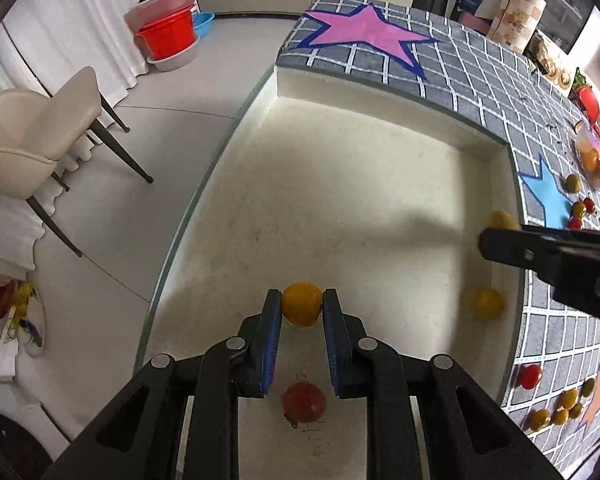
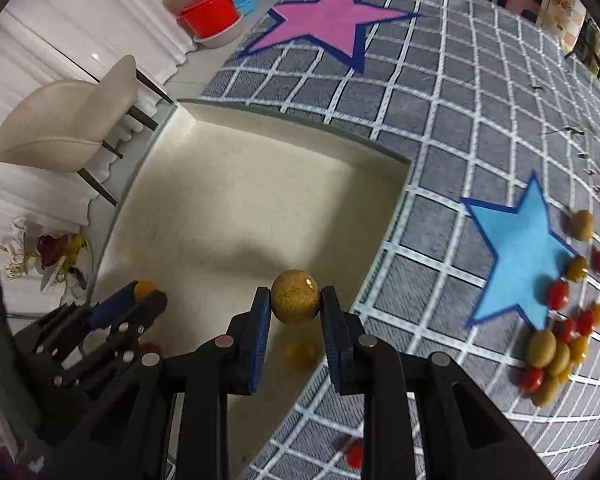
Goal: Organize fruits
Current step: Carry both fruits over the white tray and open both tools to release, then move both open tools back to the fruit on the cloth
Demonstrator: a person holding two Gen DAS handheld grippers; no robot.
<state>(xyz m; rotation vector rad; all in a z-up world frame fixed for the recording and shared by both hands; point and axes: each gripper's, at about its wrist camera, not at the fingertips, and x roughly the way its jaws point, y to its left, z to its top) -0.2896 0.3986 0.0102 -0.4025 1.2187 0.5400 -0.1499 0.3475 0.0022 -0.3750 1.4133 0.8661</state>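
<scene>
Left gripper (image 1: pixel 302 304): nearest the left wrist camera, pointing steeply down; its blue-padded fingers (image 1: pixel 271 340) are clenched on a yellow tomato (image 1: pixel 302 303).
Yellow tomato: pinched at the fingertips, hanging over the cream tray (image 1: pixel 340 184), at about 6 o'clock of the tray floor in the left wrist view.
Red tomato (image 1: pixel 303 403): lies on the tray floor just below the left gripper, at 6 o'clock from the yellow tomato, with a bit of stem on it.
Second yellow tomato (image 1: pixel 488 303): on the tray floor by the right wall, at 3 o'clock from the held one, well apart from it.
Right gripper (image 2: pixel 296 302): its fingers (image 2: pixel 260 344) are clamped on a brownish-yellow round fruit (image 2: pixel 296 296), held above the tray's edge.
Fruit under it: a blurred yellow one (image 2: pixel 300 355) shows at 6 o'clock below the held fruit.
Tray: a shallow cream box set into the corner of the table (image 2: pixel 460 128).
Table: covered by a grey checked cloth with a pink star (image 2: pixel 324 20) at 12 o'clock and a blue star (image 2: pixel 516 256) at 3 o'clock.
Loose fruit: a cluster of red, yellow and olive-green tomatoes (image 2: pixel 556 344) lies on the cloth beside the blue star's lower point.
Surroundings: a beige chair (image 1: pixel 32 140) at 9 o'clock, stacked tubs (image 1: pixel 168 28) on the floor at 11 o'clock.
</scene>
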